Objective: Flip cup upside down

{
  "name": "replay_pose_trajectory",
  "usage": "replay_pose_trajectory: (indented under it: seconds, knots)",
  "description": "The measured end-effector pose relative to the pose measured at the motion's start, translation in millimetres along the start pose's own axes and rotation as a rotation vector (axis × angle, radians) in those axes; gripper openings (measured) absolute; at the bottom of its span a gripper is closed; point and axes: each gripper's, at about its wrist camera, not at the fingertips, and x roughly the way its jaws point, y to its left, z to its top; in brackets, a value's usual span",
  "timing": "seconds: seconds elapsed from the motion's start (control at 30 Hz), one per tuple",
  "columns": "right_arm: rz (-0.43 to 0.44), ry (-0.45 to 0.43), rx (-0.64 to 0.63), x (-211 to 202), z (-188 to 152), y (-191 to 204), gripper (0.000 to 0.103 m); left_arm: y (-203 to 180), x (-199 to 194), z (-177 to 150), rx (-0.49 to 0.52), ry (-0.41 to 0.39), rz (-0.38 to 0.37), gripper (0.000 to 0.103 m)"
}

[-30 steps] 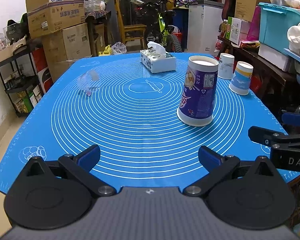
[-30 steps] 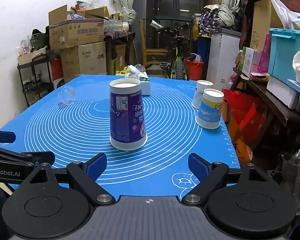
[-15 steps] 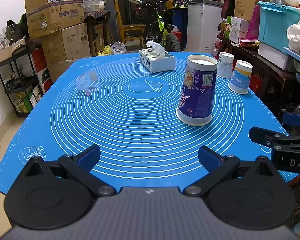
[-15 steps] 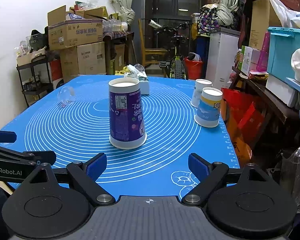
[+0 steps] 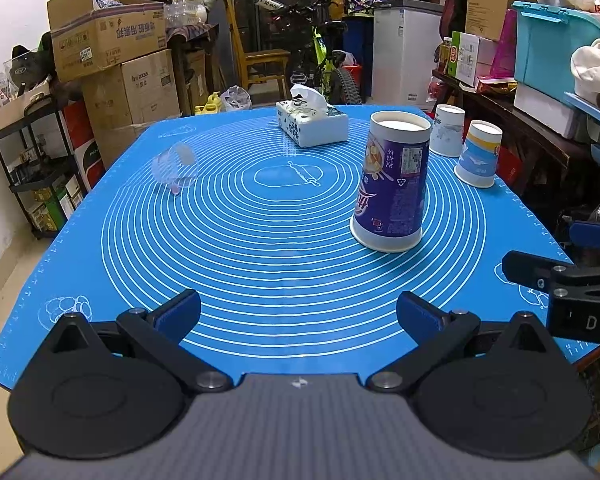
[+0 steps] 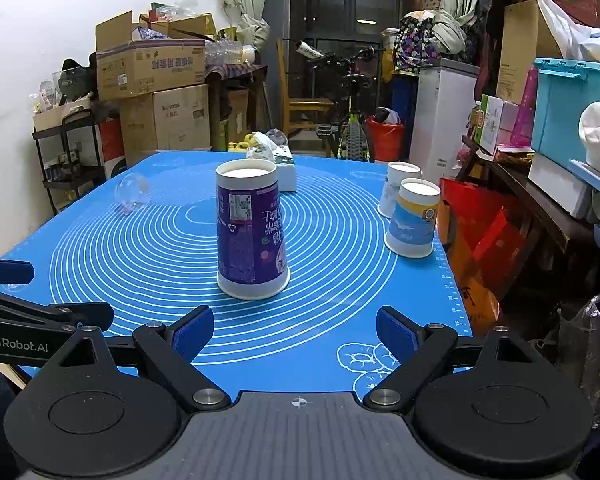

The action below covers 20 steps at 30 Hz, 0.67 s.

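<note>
A tall purple paper cup [image 5: 392,184] stands upside down, wide mouth down, right of centre on the blue mat [image 5: 260,264]; it also shows in the right wrist view [image 6: 250,232]. My left gripper [image 5: 298,314] is open and empty near the mat's front edge, well short of the cup. My right gripper [image 6: 295,330] is open and empty, just in front of the cup. A clear plastic cup [image 5: 174,166] lies on its side at the mat's left. Two small paper cups [image 5: 478,154] [image 5: 446,130] stand upside down at the right edge.
A white tissue box [image 5: 312,124] sits at the far middle of the mat. Cardboard boxes [image 5: 112,48] and a shelf stand to the left. A bicycle [image 5: 324,56], a fridge and shelves with bins [image 5: 556,52] lie behind and right. The table's right edge drops off beside the small cups.
Both grippers have drawn back very slightly from the purple cup. The cups and the jaws have not changed.
</note>
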Motion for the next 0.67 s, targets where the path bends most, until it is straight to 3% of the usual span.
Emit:
replay_pose_trajectory:
  seconds: [0.67]
  knots:
    - [0.003,0.015,-0.004,4.7,-1.6,0.4,0.09,-1.6,1.4,-1.1,-0.002,0.002,-0.001,0.103]
